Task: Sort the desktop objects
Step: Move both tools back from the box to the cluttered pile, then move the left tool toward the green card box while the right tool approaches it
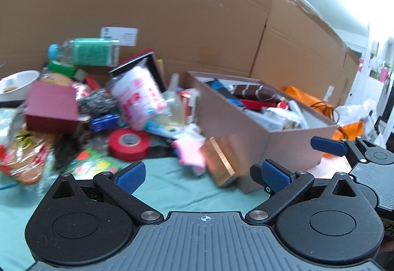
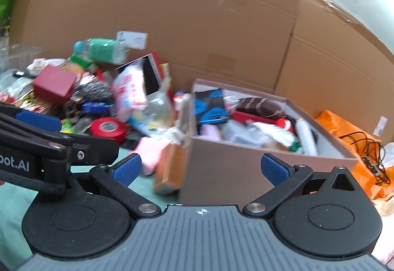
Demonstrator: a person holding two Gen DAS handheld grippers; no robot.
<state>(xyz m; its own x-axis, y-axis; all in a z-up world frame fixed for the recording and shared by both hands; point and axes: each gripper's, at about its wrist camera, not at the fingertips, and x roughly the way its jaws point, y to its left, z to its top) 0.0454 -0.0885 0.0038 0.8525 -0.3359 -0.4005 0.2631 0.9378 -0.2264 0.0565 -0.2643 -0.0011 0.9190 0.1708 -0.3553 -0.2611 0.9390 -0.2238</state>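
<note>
Risk: copper-coloured box (image 1: pixel 220 162) leans on sorting box (image 1: pixel 290 145) wall; a nudge may tip it flat. Pile is packed, so grabbing 1 item may drag neighbours.
Left tool (image 1: pixel 202 173): released, holds nothing.
Right tool (image 2: pixel 200 168): released, holds nothing.
Target vs left tool: copper box at 12 o'clock, near; red tape roll (image 1: pixel 129 144) at 10 o'clock.
Target vs right tool: copper box at 11 o'clock; sorting box at 12 to 2 o'clock.
Desk (image 1: pixel 167 187): green cover, pile towards 10 o'clock.

Left gripper (image 1: pixel 202 176) wide apart, empty, over green worktop (image 1: pixel 172 184).
Clutter pile ahead: red tape (image 1: pixel 129 144), maroon box (image 1: pixel 51 108). Copper box (image 1: pixel 218 161) leans against brown bin (image 1: pixel 268 145).
</note>
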